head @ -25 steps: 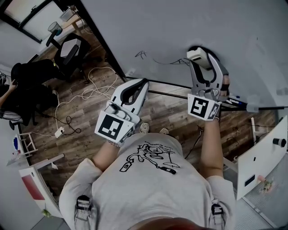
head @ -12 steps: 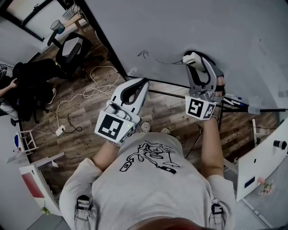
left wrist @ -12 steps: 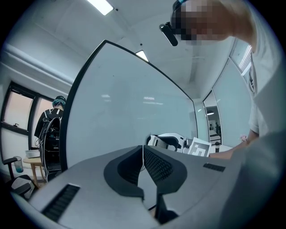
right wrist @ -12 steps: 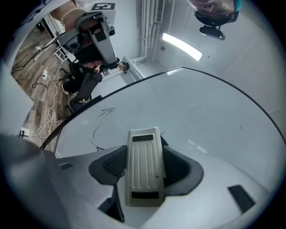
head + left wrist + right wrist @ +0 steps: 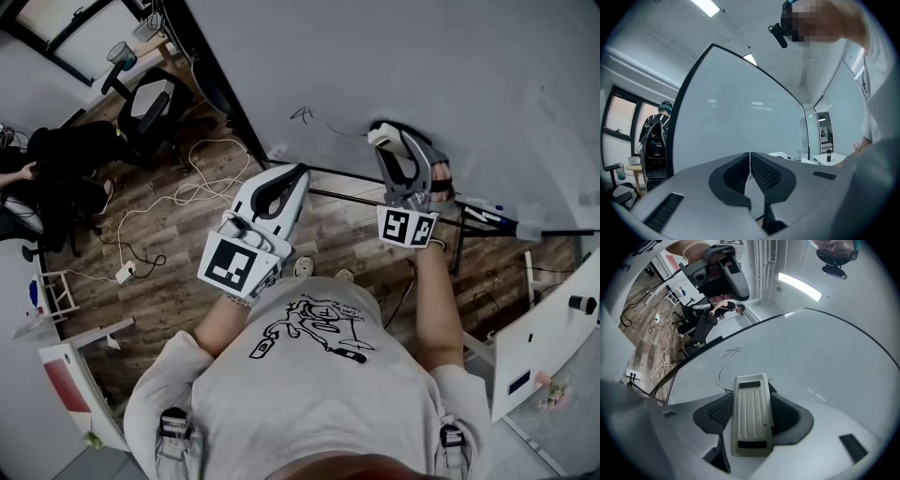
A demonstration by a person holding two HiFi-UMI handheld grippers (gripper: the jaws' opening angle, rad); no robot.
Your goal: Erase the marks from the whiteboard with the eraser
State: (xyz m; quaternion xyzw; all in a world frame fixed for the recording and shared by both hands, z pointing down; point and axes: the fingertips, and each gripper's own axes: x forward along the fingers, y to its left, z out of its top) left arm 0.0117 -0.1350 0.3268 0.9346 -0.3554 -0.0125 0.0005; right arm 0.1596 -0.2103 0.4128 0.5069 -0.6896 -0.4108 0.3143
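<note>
The whiteboard (image 5: 394,66) fills the top of the head view. A small black scribble (image 5: 302,114) and a thin curved line (image 5: 342,129) lie near its lower edge. My right gripper (image 5: 388,139) is shut on the pale grey eraser (image 5: 382,133) and presses it to the board at the right end of that line. In the right gripper view the eraser (image 5: 751,427) sits between the jaws, with the curved line (image 5: 719,376) and the scribble (image 5: 732,351) just beyond it to the left. My left gripper (image 5: 286,180) is shut on nothing, below the board's edge.
The board's dark frame (image 5: 234,122) runs down to a ledge with markers (image 5: 492,211) at the right. An office chair (image 5: 150,98), loose cables (image 5: 187,183) on the wooden floor and a seated person (image 5: 52,178) are to the left. A white table (image 5: 544,337) stands at the right.
My right gripper has slid left and a little down along the board with the eraser, and the right end of the line is gone. The left gripper has not moved.
</note>
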